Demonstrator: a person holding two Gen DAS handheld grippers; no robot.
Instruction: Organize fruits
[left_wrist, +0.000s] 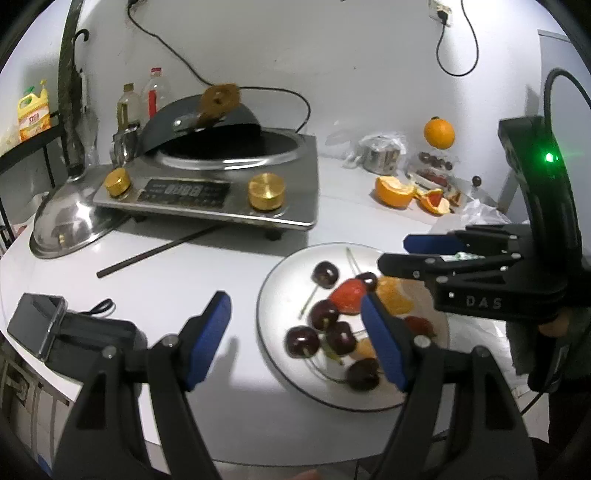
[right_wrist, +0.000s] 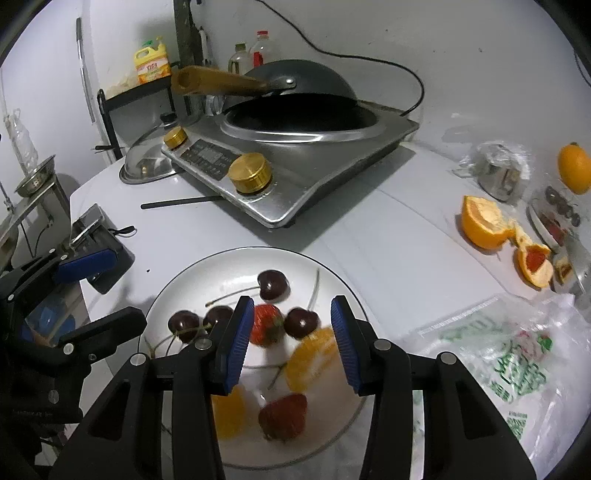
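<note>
A white plate (left_wrist: 280, 354) (right_wrist: 192, 280) holds several dark cherries (left_wrist: 325, 275) (right_wrist: 272, 284), two strawberries (left_wrist: 347, 295) (right_wrist: 266, 324) and orange segments (left_wrist: 396, 300) (right_wrist: 312, 357). My left gripper (left_wrist: 295, 334) is open and empty, low over the plate's left edge. My right gripper (right_wrist: 290, 341) is open and empty, just above the fruit; it shows at the right of the left wrist view (left_wrist: 397, 253). The left gripper shows at the left of the right wrist view (right_wrist: 110, 291).
An induction cooker (left_wrist: 221, 192) (right_wrist: 295, 166) with a wok stands behind. A steel lid (left_wrist: 66, 225), a chopstick (left_wrist: 155, 254) and a phone (left_wrist: 37, 325) lie left. Orange peels (left_wrist: 395, 190) (right_wrist: 484, 221), a whole orange (left_wrist: 439, 133) and a plastic bag (right_wrist: 498, 350) are right.
</note>
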